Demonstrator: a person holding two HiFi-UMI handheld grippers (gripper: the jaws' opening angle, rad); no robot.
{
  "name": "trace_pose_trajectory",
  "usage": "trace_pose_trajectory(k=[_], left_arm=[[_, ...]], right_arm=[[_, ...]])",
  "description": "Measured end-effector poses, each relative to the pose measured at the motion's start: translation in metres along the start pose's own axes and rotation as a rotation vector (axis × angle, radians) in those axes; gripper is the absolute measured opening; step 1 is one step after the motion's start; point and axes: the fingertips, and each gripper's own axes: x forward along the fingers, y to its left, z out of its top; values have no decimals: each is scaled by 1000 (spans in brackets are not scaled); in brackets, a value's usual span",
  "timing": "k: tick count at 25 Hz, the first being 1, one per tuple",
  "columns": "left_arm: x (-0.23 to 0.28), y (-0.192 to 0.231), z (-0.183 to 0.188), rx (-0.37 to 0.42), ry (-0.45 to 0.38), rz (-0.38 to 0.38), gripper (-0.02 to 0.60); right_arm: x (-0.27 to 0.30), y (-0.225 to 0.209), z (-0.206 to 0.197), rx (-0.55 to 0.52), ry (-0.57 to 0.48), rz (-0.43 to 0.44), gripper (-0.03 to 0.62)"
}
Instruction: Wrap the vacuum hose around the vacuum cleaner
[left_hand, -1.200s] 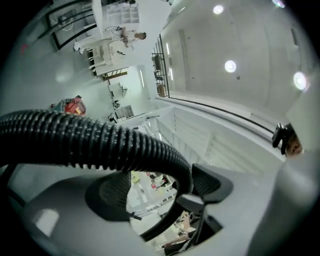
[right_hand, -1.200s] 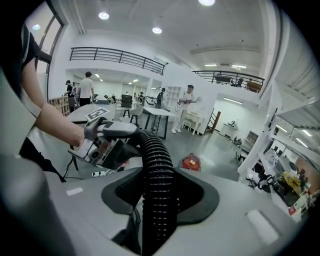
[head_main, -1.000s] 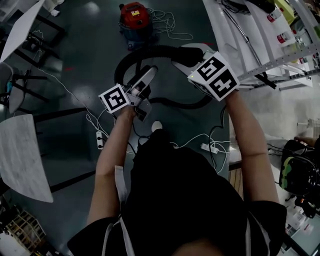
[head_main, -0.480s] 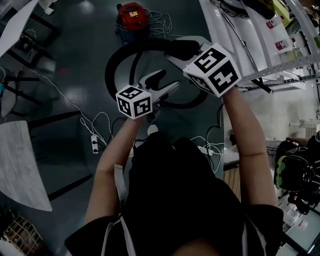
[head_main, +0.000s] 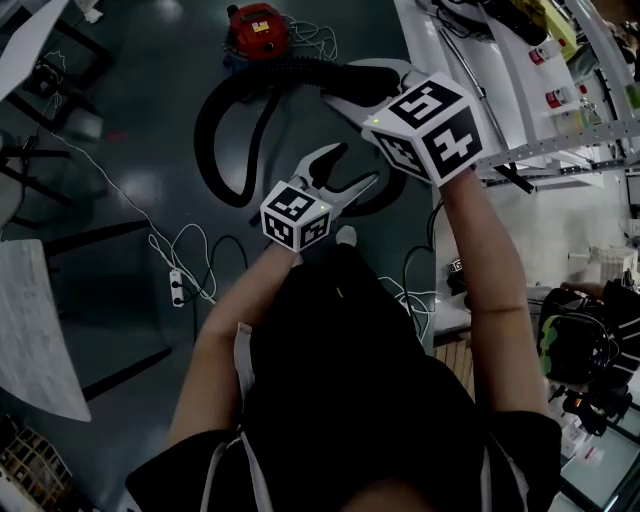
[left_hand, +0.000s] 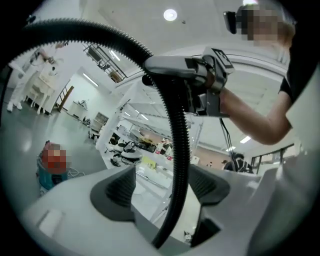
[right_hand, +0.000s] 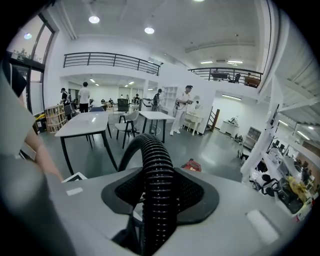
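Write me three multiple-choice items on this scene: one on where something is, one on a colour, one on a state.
1. In the head view, where is the vacuum cleaner?
A. on a white table
B. on the floor, near the picture's top
C. on a chair

2. What colour is the hose?
A. black
B. orange
C. white

3. How does the right gripper stand?
A. open and empty
B. out of view
C. shut on the hose

Key:
1 B: it sits on the dark floor at the top of the head view.
2 A: its ribbed length is black in every view.
3 C: the right gripper view shows both pads pressing the hose.
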Motion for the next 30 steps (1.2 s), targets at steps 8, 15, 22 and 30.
trace_pose_trajectory(k=[8,15,22,30], left_arm=[[29,10,-13,90,3,91,321],[59,25,6,57,-122,159,319],[90,41,15,50,-164,176,319],[115,45,5,44,-180,145,320]], right_arm=[[9,-20,7,14,-41,66,181],[11,-58,1,68,-83,93,183],[10,-98,-9,133,-115,109,183],[2,-136,-8,202,-152,73,183]])
